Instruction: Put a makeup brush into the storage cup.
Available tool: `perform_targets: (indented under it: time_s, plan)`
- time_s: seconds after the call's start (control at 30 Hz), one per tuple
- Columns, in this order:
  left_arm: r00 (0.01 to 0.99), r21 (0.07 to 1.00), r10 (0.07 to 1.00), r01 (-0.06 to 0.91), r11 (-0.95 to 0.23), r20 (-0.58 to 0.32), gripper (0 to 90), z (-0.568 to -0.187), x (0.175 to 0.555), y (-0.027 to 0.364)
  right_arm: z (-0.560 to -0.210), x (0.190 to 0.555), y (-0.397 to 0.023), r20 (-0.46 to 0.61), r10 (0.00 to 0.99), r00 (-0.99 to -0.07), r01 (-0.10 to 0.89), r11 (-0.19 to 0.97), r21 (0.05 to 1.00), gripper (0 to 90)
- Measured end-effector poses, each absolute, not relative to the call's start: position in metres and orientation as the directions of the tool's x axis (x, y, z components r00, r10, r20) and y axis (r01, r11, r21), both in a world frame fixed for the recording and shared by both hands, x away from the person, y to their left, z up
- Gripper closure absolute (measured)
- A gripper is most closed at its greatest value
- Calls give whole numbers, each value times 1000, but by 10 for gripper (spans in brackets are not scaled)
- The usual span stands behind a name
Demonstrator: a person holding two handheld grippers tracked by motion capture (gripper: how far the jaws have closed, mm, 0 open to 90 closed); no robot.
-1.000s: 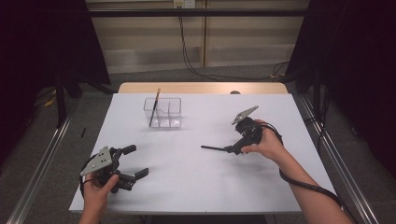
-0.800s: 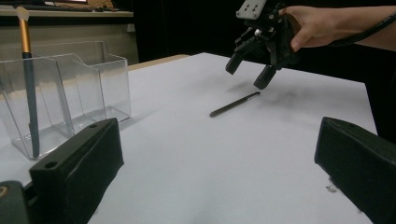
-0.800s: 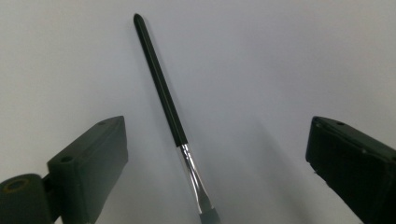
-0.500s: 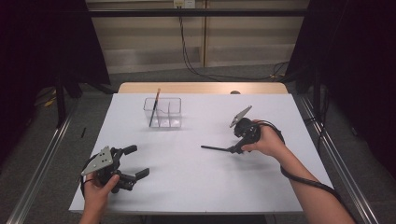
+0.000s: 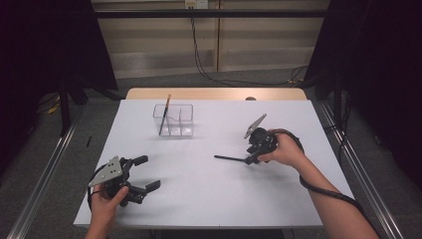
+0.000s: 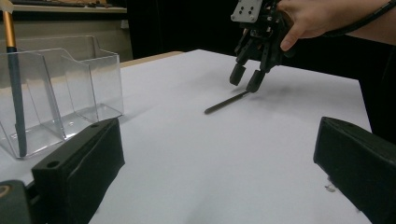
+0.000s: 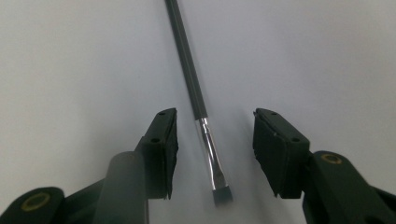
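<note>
The right gripper (image 7: 212,154) is hanging over a dark brush (image 7: 194,93) lying flat on the white table (image 5: 209,199), its jaws straddling the metal collar and the small flat bristle end. The jaws have just been closing, yet bare table is showing on both sides of the brush, so the pads are not pinching it yet. In the high view the brush (image 5: 230,159) is lying to the right of the table's middle, its handle pointing away from the right gripper (image 5: 253,158) toward the centre, well apart from the clear plastic organizer (image 5: 174,119) at the back, where a blue brush (image 5: 164,115) with an orange top is leaning in the left compartment.

To do this pickup well, the jaws should probably be finishing their squeeze low, pads meeting the stiff metal collar rather than the soft bristles, with the brush centred between them so it is not rolling sideways or tipping when lifted.

The left gripper (image 5: 145,173) is resting near the table's front left corner, jaws spread wide and holding nothing.

No brand, label or readable writing is showing on the brushes or the organizer, though the handle may be too blurred to tell.
</note>
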State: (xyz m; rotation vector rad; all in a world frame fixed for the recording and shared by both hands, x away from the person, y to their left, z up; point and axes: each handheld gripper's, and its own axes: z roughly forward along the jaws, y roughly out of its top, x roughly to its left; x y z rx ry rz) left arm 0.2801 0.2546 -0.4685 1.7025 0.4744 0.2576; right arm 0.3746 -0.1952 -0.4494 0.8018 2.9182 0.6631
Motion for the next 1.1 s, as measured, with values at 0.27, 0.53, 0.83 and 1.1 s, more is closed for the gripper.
perform_targets:
  time_s: [0.27, 0.53, 0.83, 1.1]
  plan:
    - [887, 977, 451, 170, -129, -94, 14, -469, 280, 255, -451, 374, -195, 55, 474, -879, 454, 795, 402, 559]
    - [887, 976, 452, 174, -132, -96, 15, -470, 281, 254, -456, 372, -194, 41, 454, -890, 441, 834, 332, 612]
    - [889, 976, 449, 169, -140, -90, 15, -469, 281, 252, -455, 374, -188, 52, 447, -893, 440, 845, 305, 837]
    - [887, 975, 452, 172, -140, -92, 14, -469, 281, 252, -454, 373, -183, 12, 420, -907, 407, 871, 275, 837]
